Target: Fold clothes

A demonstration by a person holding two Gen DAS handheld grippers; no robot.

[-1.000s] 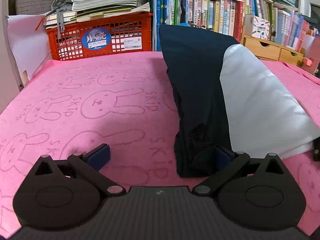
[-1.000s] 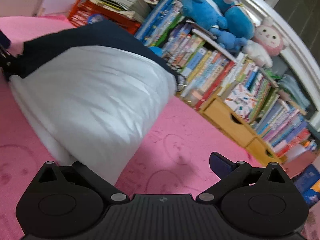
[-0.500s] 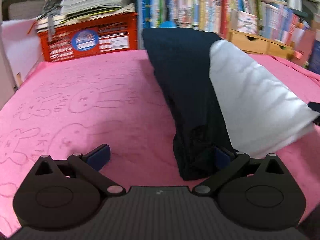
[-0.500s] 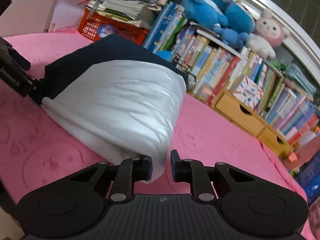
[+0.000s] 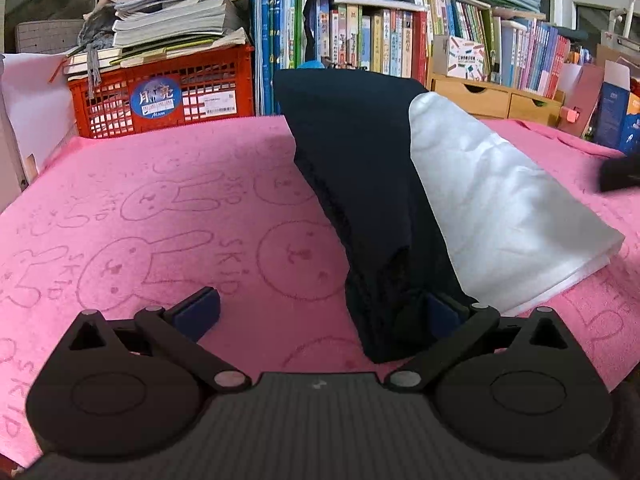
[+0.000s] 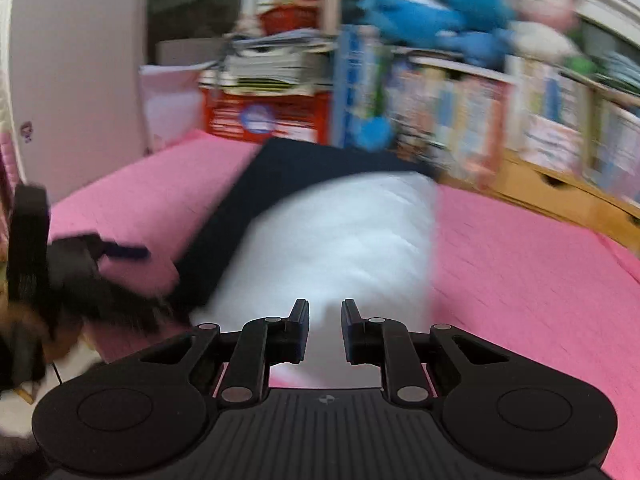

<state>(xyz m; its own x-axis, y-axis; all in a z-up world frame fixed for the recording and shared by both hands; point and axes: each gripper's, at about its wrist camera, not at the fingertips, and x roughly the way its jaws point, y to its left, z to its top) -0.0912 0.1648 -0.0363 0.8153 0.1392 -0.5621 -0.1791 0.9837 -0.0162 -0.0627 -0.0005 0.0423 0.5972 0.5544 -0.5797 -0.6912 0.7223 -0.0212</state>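
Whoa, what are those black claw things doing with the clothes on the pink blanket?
Someone is folding clothes with a claw in each hand. A folded navy and white garment lies on the pink bunny blanket. The left claw is wide open at the garment's dark corner, one finger tucked against it. The right claw is nearly closed, with white cloth showing between its fingers; that view is too blurry to tell whether it grips.

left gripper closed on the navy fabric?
No. The left gripper is wide open, and only one finger touches the navy garment.
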